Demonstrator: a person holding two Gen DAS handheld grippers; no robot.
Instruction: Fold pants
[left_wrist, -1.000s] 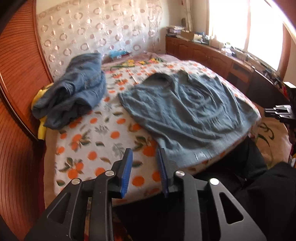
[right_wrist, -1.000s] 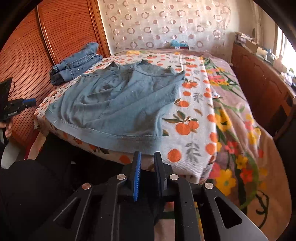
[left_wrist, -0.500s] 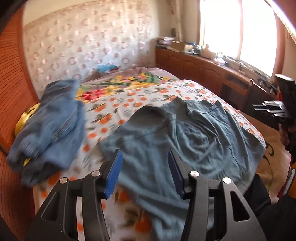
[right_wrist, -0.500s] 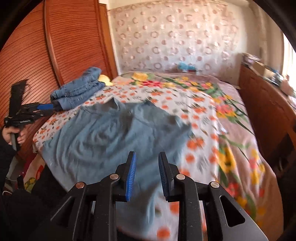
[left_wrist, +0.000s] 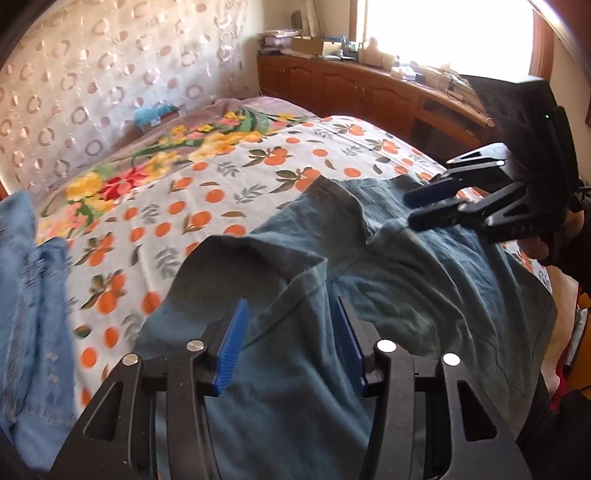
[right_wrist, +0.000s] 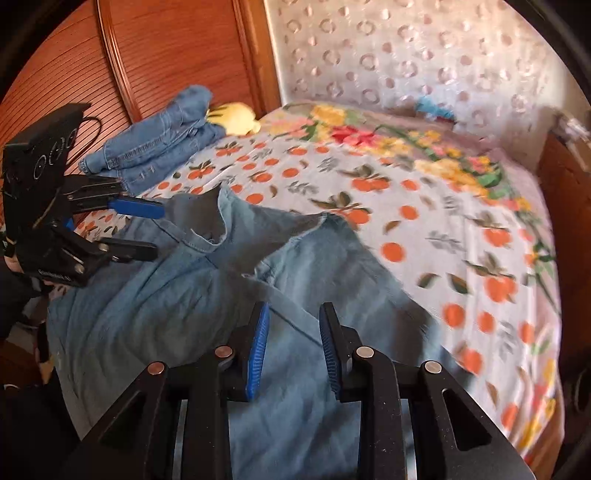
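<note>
Left wrist: pants (left_wrist: 388, 295) edge raised.

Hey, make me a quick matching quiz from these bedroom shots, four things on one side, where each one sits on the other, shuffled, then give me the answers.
Column one:
1. spread blue-grey pants
2. folded denim jeans
3. yellow soft toy
4. small blue item

Column two:
A. at the far end of the bed, against the patterned curtain
B. wedged between the jeans and the wooden panel
C. flat on the orange-print sheet, under both tongs
D. piled at the bed's edge beside the wooden panel

Pairs: 1-C, 2-D, 3-B, 4-A
</note>
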